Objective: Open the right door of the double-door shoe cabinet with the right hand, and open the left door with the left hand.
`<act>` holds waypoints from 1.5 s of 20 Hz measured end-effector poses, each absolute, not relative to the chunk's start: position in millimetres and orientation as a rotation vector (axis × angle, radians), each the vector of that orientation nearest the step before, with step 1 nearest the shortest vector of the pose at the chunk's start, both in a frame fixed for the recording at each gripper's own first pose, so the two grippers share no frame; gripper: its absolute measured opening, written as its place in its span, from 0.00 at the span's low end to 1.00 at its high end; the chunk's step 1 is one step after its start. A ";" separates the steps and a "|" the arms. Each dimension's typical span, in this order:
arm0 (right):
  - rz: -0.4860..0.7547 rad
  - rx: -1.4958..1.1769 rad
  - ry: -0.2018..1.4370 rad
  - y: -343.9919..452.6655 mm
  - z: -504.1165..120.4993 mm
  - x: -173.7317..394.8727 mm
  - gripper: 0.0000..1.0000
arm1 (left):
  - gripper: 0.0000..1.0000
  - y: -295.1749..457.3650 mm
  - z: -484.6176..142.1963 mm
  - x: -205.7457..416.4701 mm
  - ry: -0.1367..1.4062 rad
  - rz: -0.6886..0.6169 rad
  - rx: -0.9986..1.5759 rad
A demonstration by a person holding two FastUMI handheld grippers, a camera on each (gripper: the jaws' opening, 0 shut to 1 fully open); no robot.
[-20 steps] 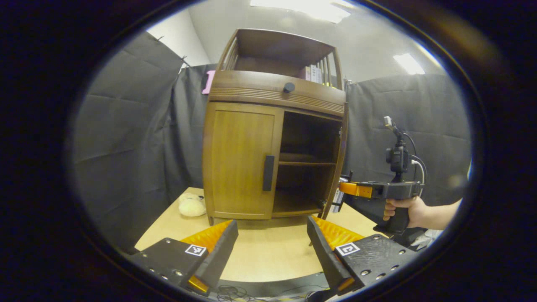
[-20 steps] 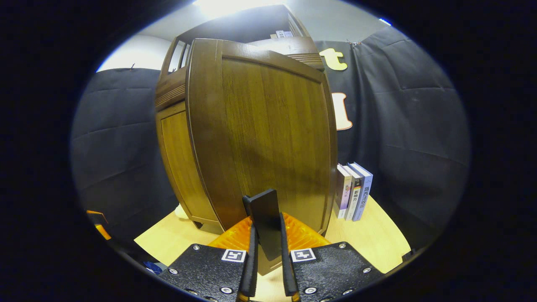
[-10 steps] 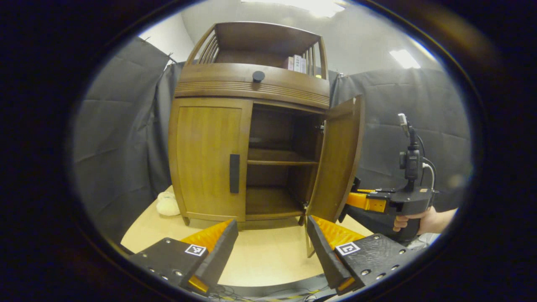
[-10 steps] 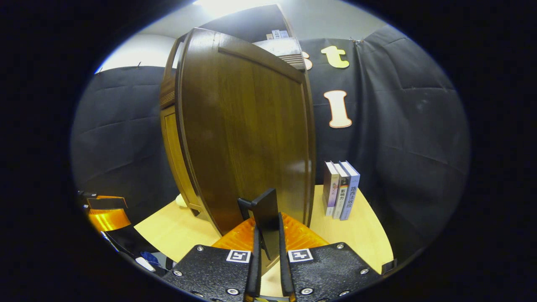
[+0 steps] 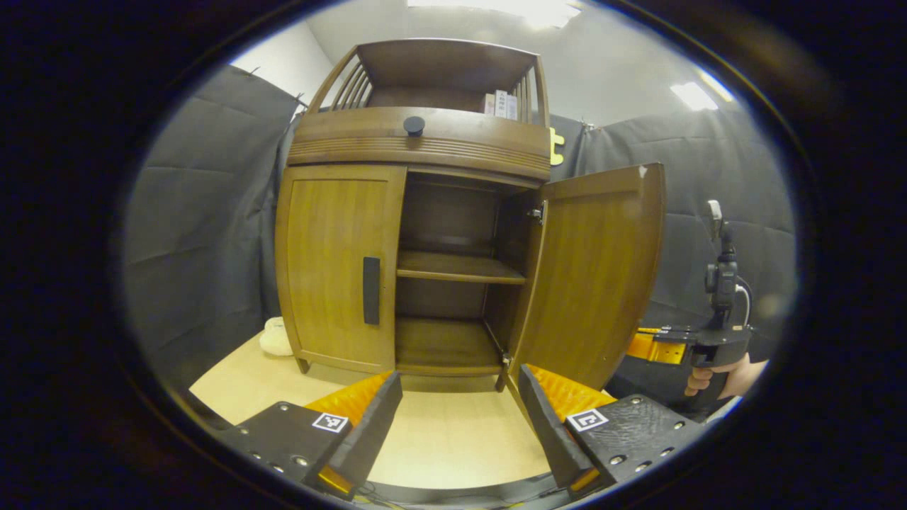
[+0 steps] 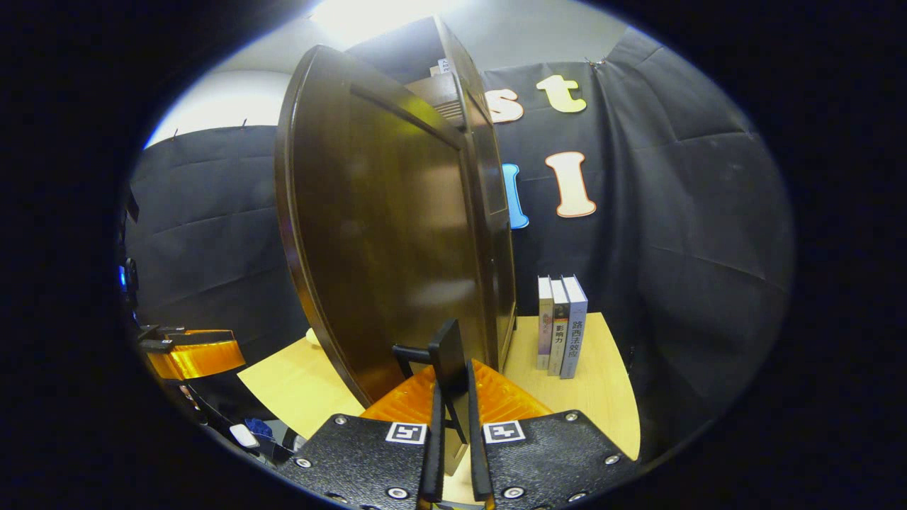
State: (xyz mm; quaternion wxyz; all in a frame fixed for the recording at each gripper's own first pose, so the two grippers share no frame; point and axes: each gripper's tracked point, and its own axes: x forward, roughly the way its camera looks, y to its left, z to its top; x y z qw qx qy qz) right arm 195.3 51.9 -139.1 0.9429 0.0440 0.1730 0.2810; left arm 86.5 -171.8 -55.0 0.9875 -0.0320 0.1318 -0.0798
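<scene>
The right gripper (image 6: 451,453) is clenched on the flat black bar handle (image 6: 451,368) of the brown wooden cabinet's (image 5: 418,152) wide-swung right door (image 5: 592,276), while the left gripper (image 5: 460,418) (fingers spread, grasping nothing) faces the closed left door (image 5: 333,265).

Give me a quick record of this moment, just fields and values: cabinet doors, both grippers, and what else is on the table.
right door: swung wide open, shelves exposed
left door: closed
left door handle: untouched
right gripper: shut on the right door handle
left gripper: open, in front of the cabinet, holding nothing
table: cabinet stands on it
books: three, upright, beside the cabinet
plush toy: on the table at the cabinet's left side
task state: right door done, left door not yet begun
</scene>
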 end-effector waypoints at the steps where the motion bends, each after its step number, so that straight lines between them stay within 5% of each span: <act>1: 0.560 0.092 0.354 43.1 -138.6 201.3 0.11 | 1.00 -174.3 -54.8 86.9 0.264 -0.152 -0.066; 6: 0.598 0.123 0.337 43.5 -138.3 202.2 0.11 | 0.95 -166.8 -57.5 86.8 0.261 -0.101 -0.025; 16: 0.575 0.087 0.397 34.8 -146.9 189.0 0.14 | 1.00 -119.2 -58.1 101.3 0.263 0.029 -0.043; 18: 0.503 0.061 0.416 15.5 -150.2 182.2 0.27 | 1.00 -112.7 -60.3 108.0 0.272 0.012 -0.045; 23: 0.304 0.071 0.420 -16.1 -140.1 165.0 0.92 | 1.00 -92.4 -54.6 139.5 0.260 -0.048 -0.003; 30: 0.016 0.077 0.359 -40.3 -110.8 128.5 0.95 | 1.00 -84.5 -48.3 202.1 0.218 -0.123 0.024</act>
